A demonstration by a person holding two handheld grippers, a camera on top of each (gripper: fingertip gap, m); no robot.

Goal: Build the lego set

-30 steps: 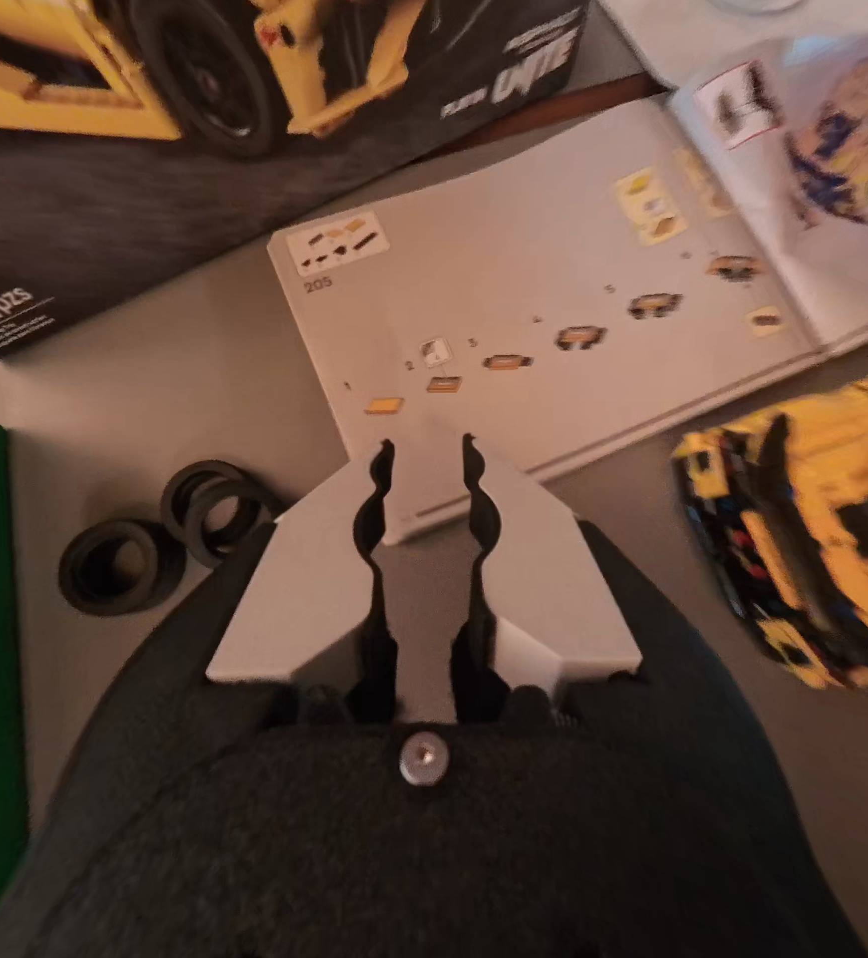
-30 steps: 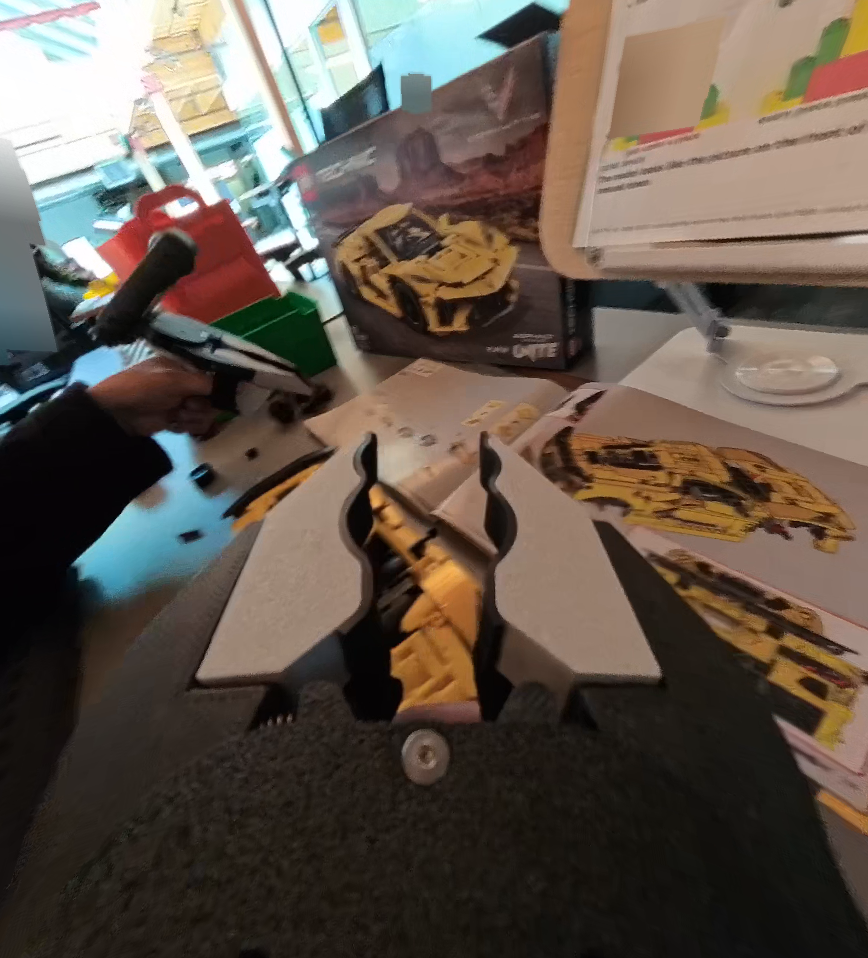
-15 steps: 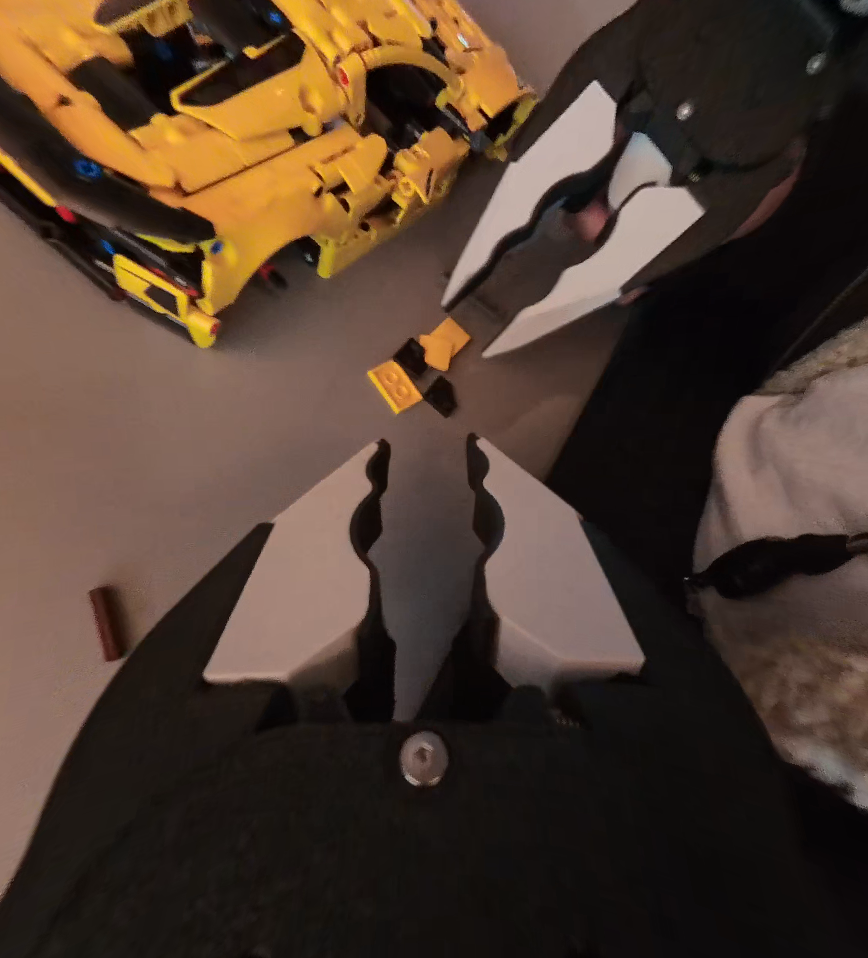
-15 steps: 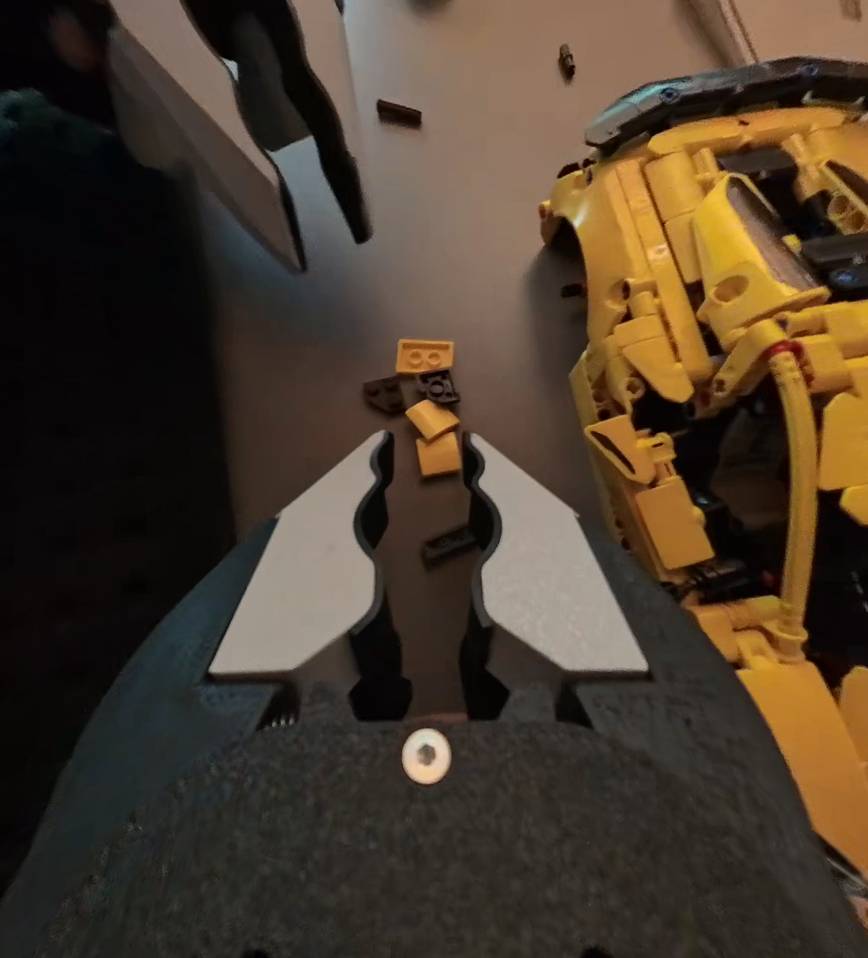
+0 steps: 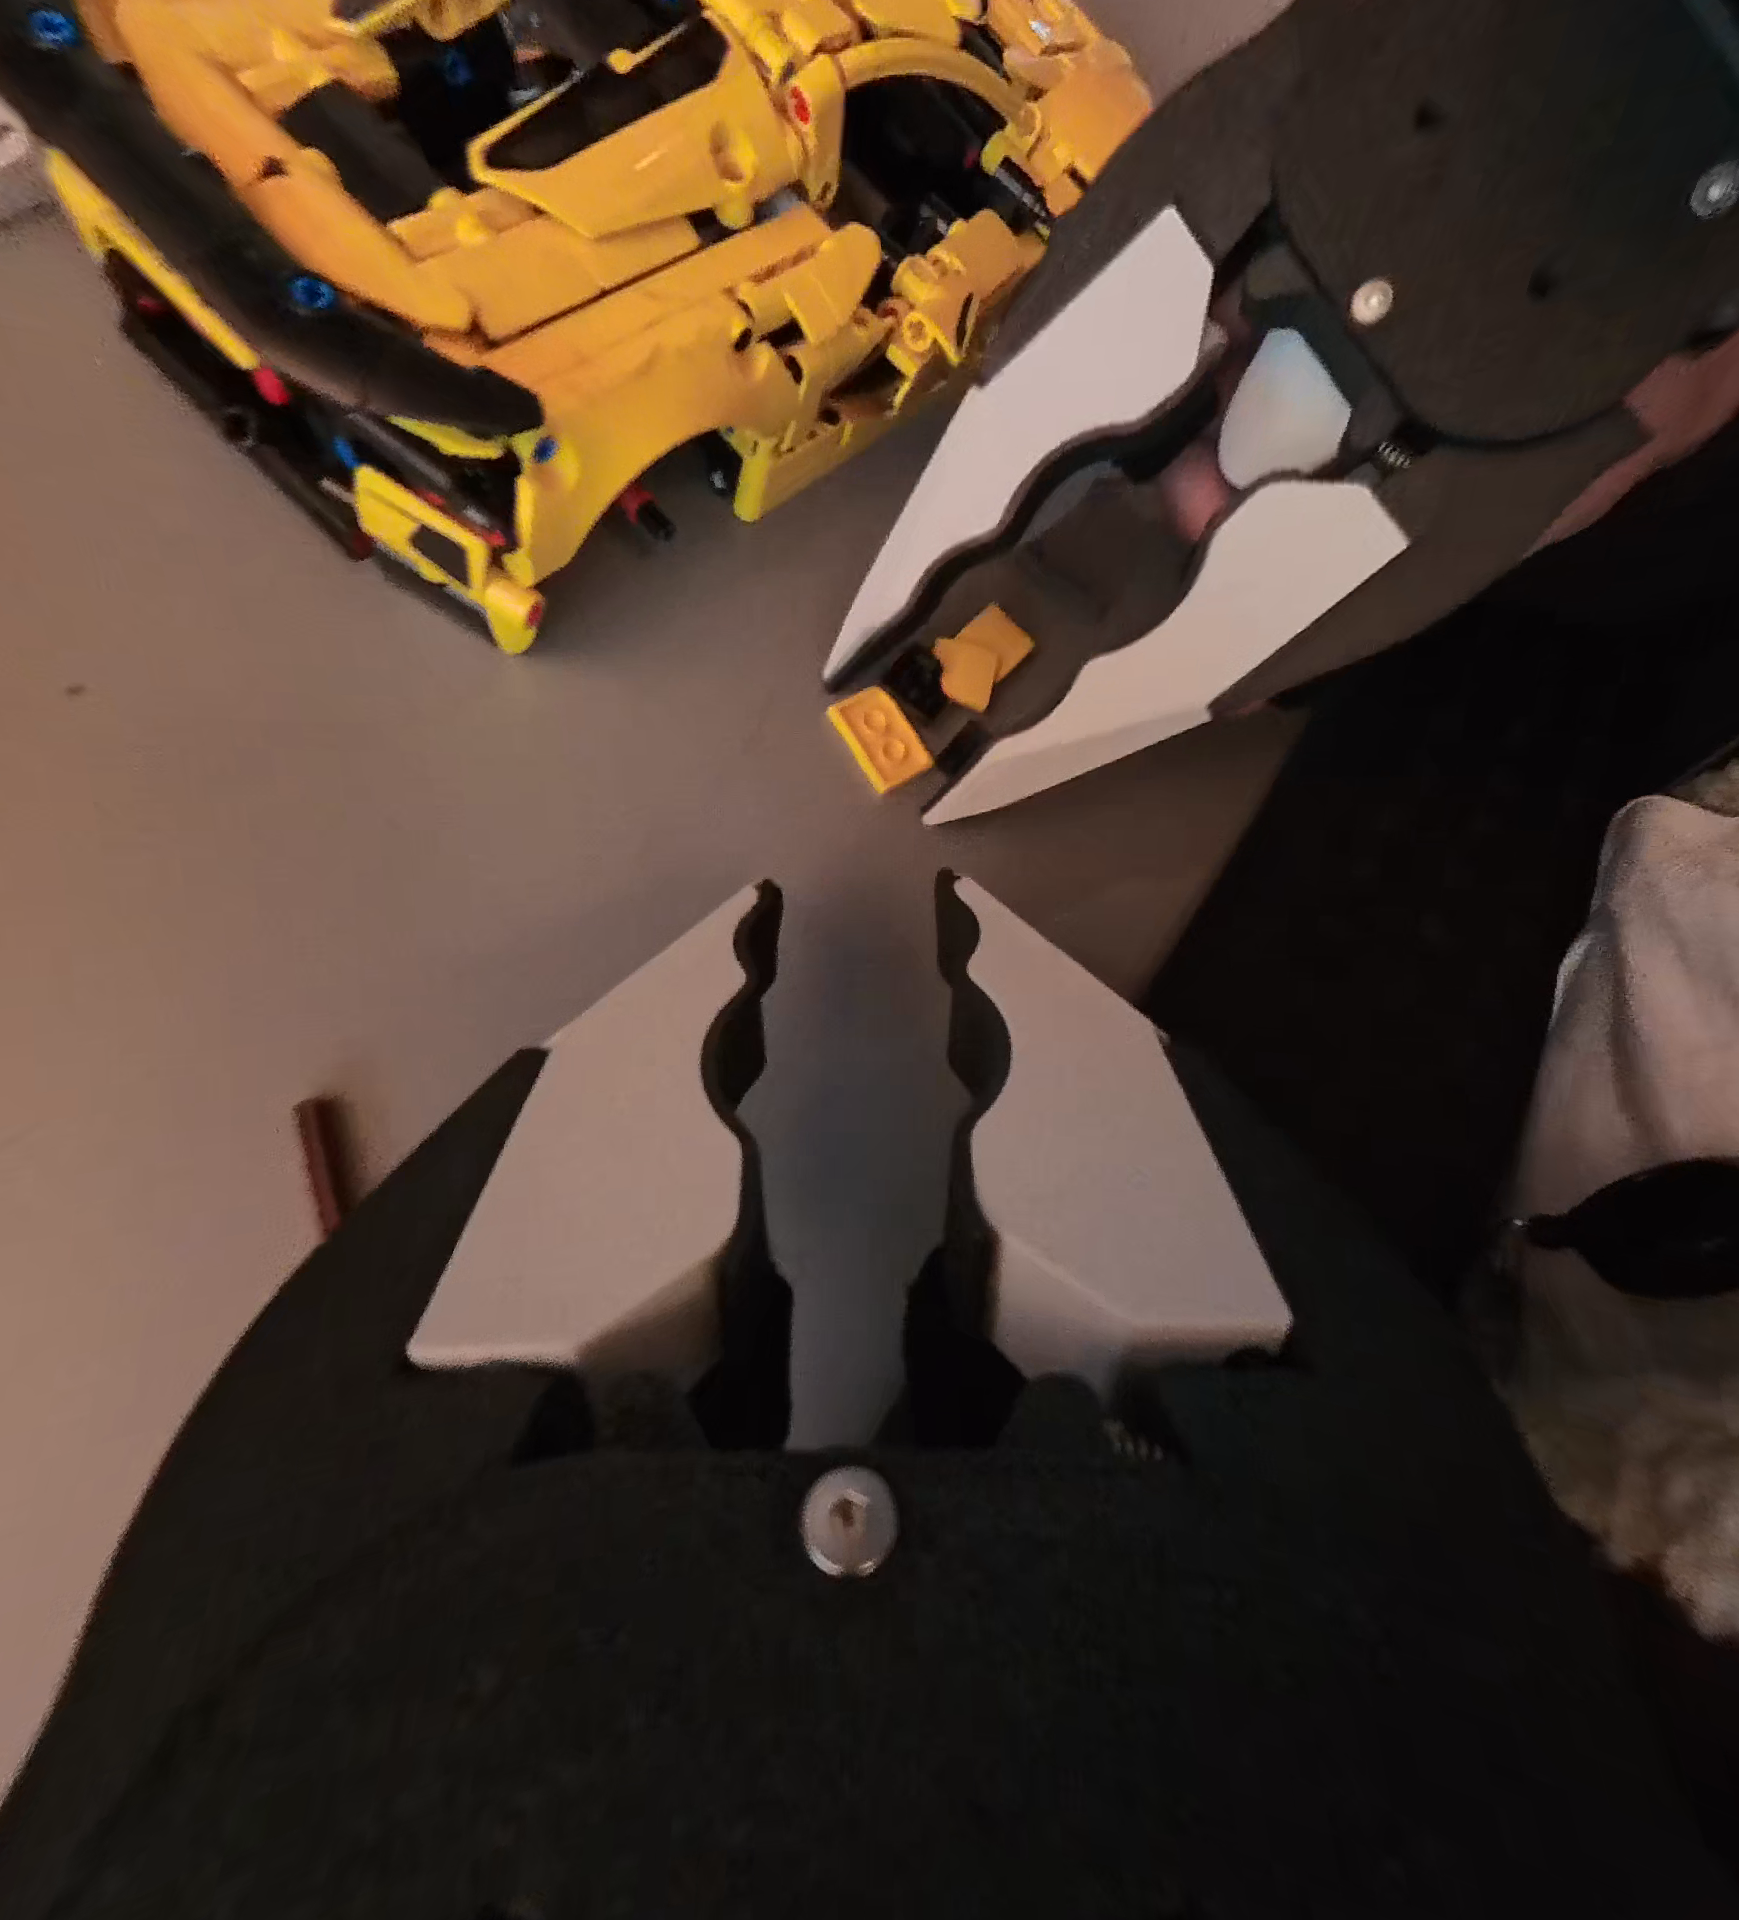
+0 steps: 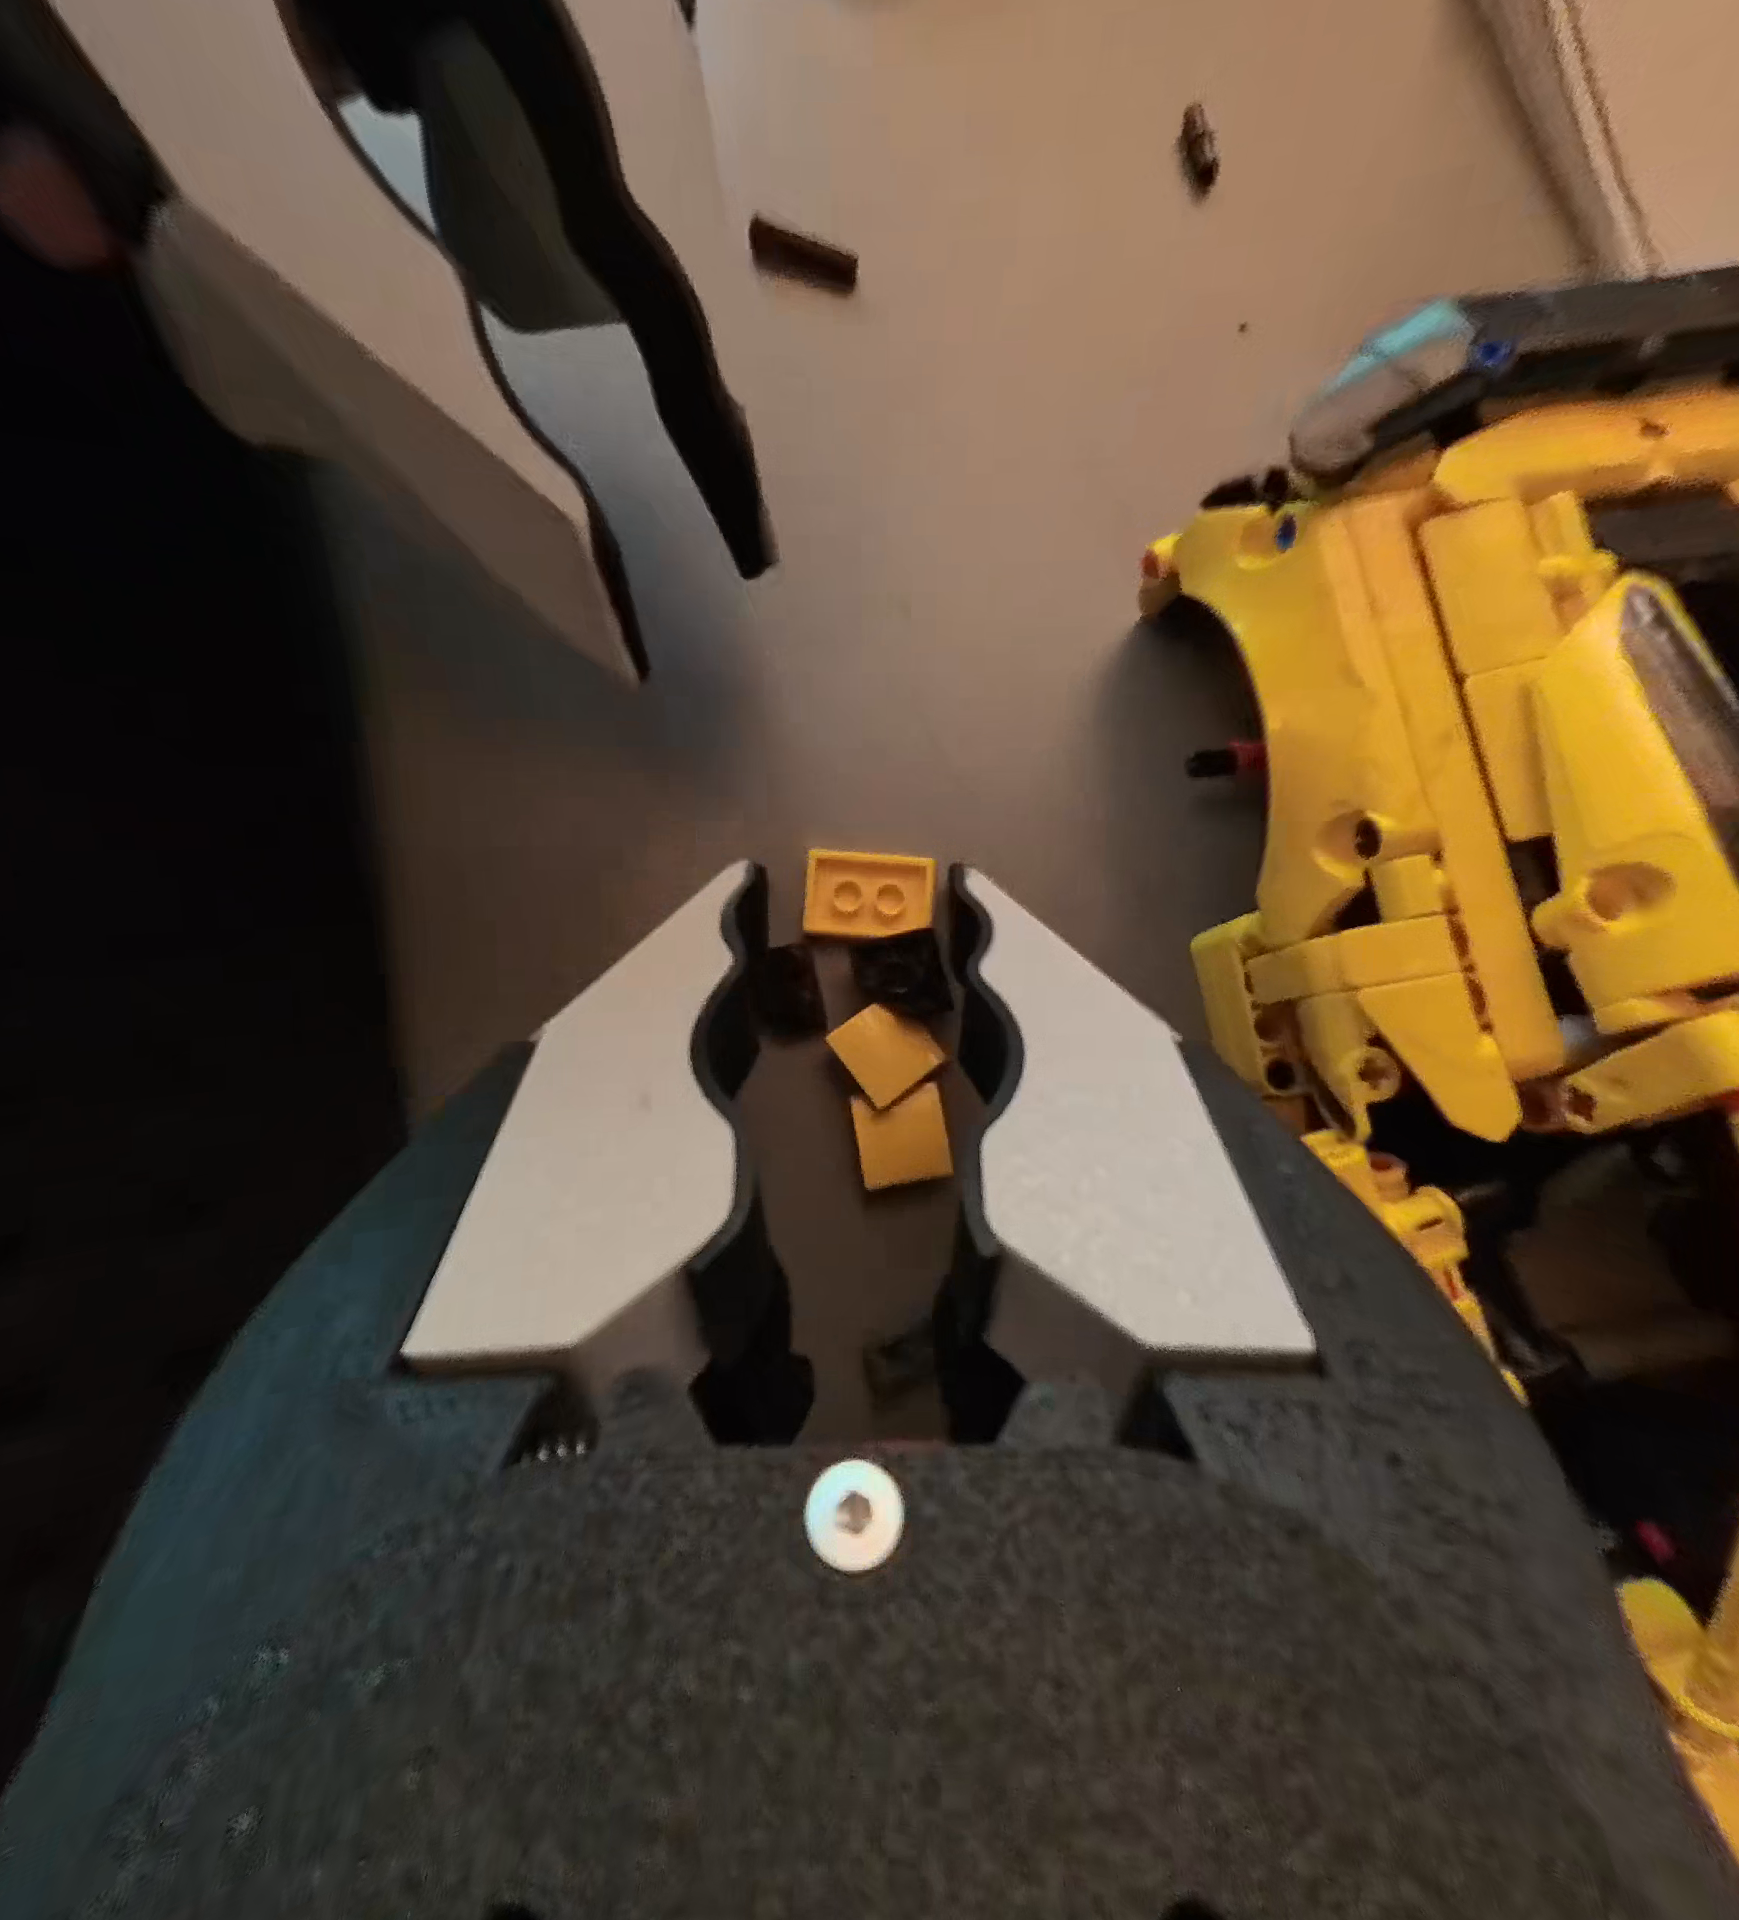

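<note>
The brown pin [image 5: 316,1164] lies on the grey table [image 5: 221,831] at far left, just beside the left gripper's body. The left gripper [image 5: 852,894] hovers over bare table, jaws parted with nothing between them. Beyond it, upper left, the partly built yellow Lego car [image 5: 574,270] stands on the table, wheel arches without wheels. To the right, the right gripper [image 6: 852,883] is released, its fingers straddling a cluster of loose pieces without clamping any: a yellow two-stud plate [image 6: 867,896] at the fingertips, two small black pieces [image 6: 901,979] behind it, then two yellow tiles [image 6: 886,1049] overlapping. In the right wrist view the car sits right of this cluster, well apart from it.
</note>
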